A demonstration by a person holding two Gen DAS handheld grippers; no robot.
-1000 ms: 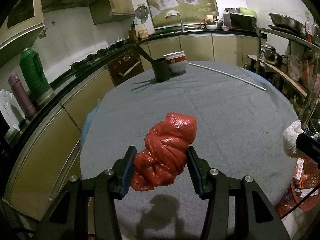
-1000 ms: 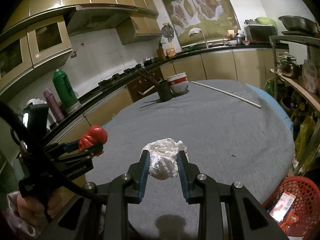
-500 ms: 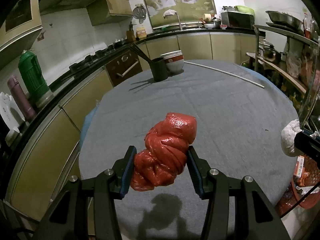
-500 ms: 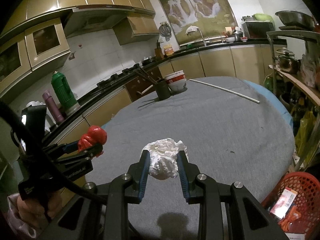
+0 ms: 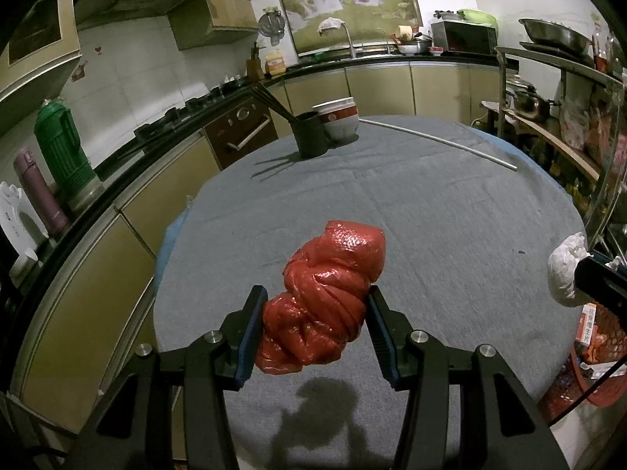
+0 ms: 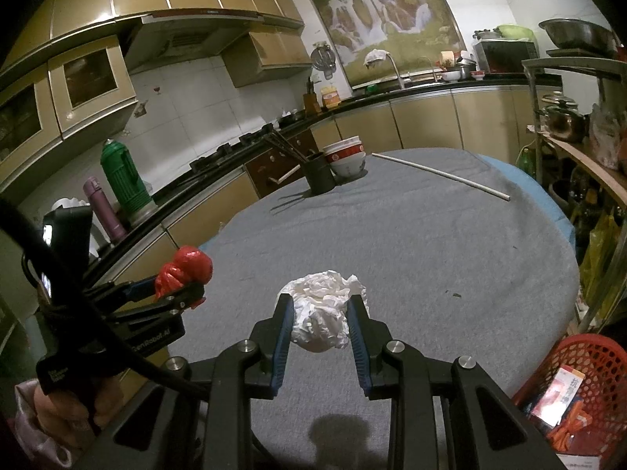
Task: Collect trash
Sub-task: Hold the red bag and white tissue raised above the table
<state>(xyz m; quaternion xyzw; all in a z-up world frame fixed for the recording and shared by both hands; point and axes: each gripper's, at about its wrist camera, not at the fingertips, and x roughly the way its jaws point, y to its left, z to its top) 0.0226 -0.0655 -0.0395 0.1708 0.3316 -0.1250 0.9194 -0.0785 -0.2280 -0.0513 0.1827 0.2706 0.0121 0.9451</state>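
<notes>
- basket position decided the coming move: the red mesh basket (image 6: 572, 387) sat off the near right edge of the bench (image 6: 411, 235), low and to the right of the right tool (image 6: 319, 323), and seemed to stand below bench level.
- judged from the basket, the right tool was the nearer one; the left tool (image 5: 313, 325) was on the far side of it from the basket, so its load would have to cross over or wait its turn.
- right tool was narrowly closed on a crumpled white paper wad (image 6: 323, 319), pads pressing both flanks, the wad lifted clear of the bench with its shadow beneath.
- left tool was clamped, somewhat wider, on a twisted red plastic bag (image 5: 329, 301); the bag's long axis ran from the tool's near left up to the far right, its bulbous end sticking out past the fingertips.
- red bag looked glossy, wrinkled and knotted into a soft roll; the white wad looked light, dry and loosely balled.
- basket already held a printed carton (image 6: 558, 391) and some orange scraps, so it read as the trash bin.
- away from the basket, at the bench's far side, stood a dark cup (image 5: 309, 137) with chopsticks, stacked bowls (image 5: 339, 119) touching it, and a thin white rod (image 5: 443, 143).
</notes>
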